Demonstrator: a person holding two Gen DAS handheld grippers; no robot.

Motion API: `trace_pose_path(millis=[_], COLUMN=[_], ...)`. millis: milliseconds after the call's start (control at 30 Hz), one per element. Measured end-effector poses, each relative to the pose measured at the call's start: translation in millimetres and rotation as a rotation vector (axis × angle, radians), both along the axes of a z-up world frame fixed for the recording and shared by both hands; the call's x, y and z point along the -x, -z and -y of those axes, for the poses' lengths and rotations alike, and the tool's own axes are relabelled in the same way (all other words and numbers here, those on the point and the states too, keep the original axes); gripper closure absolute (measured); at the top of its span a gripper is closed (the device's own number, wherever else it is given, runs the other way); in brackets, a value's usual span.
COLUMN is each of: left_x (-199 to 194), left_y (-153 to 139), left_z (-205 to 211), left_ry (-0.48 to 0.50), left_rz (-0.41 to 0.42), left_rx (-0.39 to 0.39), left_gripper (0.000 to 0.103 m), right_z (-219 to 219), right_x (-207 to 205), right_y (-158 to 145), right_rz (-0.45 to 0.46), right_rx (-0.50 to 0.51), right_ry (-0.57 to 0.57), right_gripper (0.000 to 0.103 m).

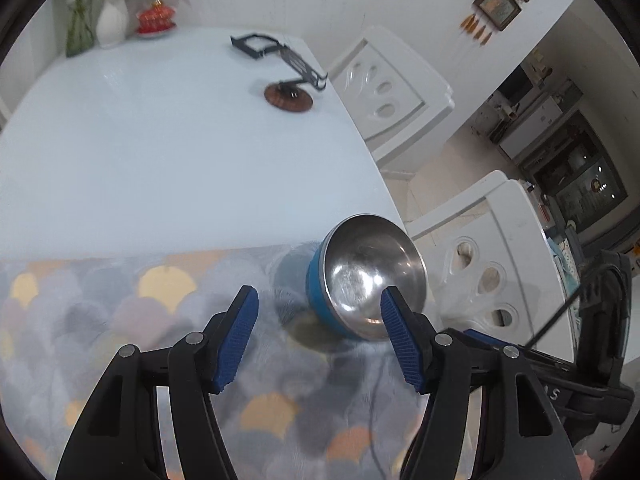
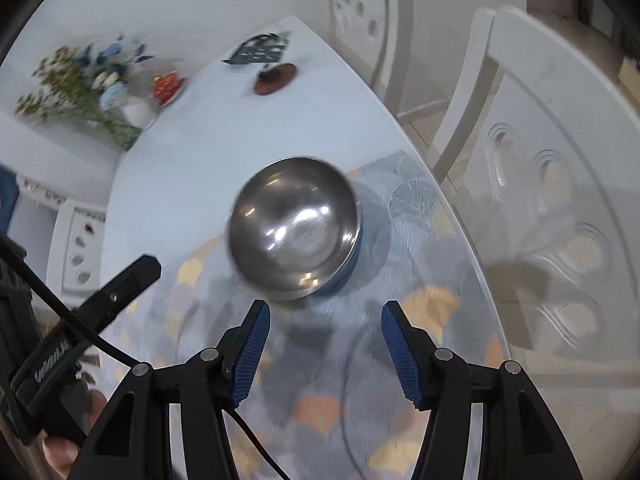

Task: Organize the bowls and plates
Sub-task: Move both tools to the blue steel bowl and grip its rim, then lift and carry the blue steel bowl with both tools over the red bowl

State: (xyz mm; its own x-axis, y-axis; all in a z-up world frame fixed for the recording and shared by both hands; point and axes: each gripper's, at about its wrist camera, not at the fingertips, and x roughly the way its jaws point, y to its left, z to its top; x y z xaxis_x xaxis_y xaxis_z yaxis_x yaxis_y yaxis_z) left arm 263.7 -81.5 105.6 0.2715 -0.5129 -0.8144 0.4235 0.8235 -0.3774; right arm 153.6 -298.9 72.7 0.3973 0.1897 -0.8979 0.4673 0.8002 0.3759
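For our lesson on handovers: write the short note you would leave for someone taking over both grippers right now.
Left gripper: open, nothing between its pads.
Right gripper: open, also empty, just short of the bowl.
Bowl: steel inside, blue outside, upright on the patterned mat near the table edge, touched by neither gripper.
Dark rack stands at the far side of the table.
Done: cannot tell from here. No plates in view.
Left: probably grip the bowl and move it to its place.

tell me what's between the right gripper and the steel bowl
Nothing. In the right wrist view only bare patterned mat separates the open right gripper from the steel bowl.
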Motion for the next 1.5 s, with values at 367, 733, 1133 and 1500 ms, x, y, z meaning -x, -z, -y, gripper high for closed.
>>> trace_pose_path(millis=[367,733,1133,1500], left_x=[-18.9,-24.4,-6.4,56.9], left_y=[66.1,87.4,60.6,-26.8], left_z=[29.1,39.7,21.6,-25.1], left_ry=[0.029,0.061,0.056,-0.003], left_rz=[-0.106,-0.139,-0.107,-0.012], left_rx=[-0.013,-0.002,0.034,0.118], left_gripper=[0.053,0.085,0.086,0.086], right_z=[28.8,14.3,-7.3,-49.4], right_x=[-40.6,-63.3,-53.3,2.4], right_y=[58.9,79.9,57.8,-35.0], right_rz=[-0.055,-0.080,-0.070,0.013], right_rx=[-0.048,0.006,0.066,0.123], right_ry=[0.000,-0.065,-0.120,-0.208], right_gripper=[0.047,0.070,0.076,0.076])
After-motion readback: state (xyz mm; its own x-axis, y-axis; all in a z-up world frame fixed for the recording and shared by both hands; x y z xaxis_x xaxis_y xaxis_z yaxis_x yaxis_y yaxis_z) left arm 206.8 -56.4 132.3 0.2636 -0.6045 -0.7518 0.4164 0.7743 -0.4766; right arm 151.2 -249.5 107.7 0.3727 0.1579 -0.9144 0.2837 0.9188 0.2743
